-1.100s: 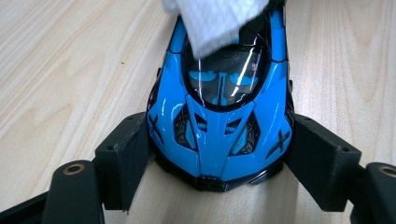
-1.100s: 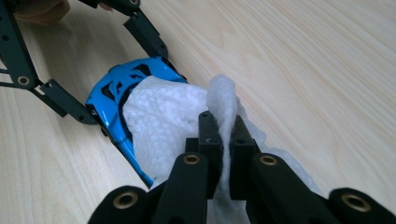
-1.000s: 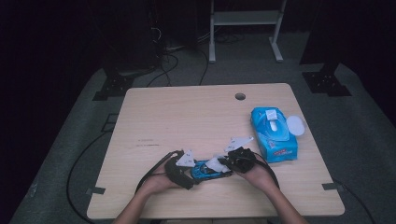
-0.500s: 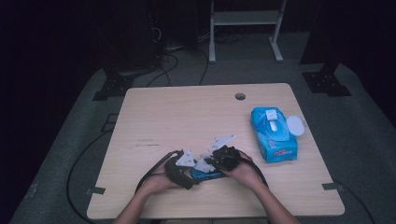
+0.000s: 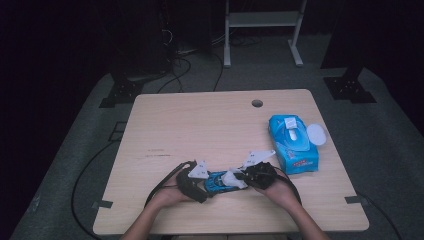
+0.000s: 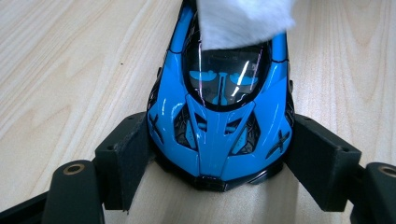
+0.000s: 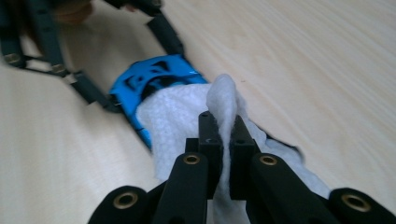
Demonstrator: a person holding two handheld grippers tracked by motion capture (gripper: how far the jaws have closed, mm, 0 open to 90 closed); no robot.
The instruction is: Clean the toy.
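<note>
Left gripper (image 6: pixel 215 154) clamps my blue toy car (image 6: pixel 219 112); right gripper (image 7: pixel 223 154) pinches a wipe (image 7: pixel 187 121) on its roof, wiping seemingly midway.

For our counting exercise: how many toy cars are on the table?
1. The blue toy car sits near the table's front edge, clamped by the left tool, while the right tool presses a white wipe on it.
</note>
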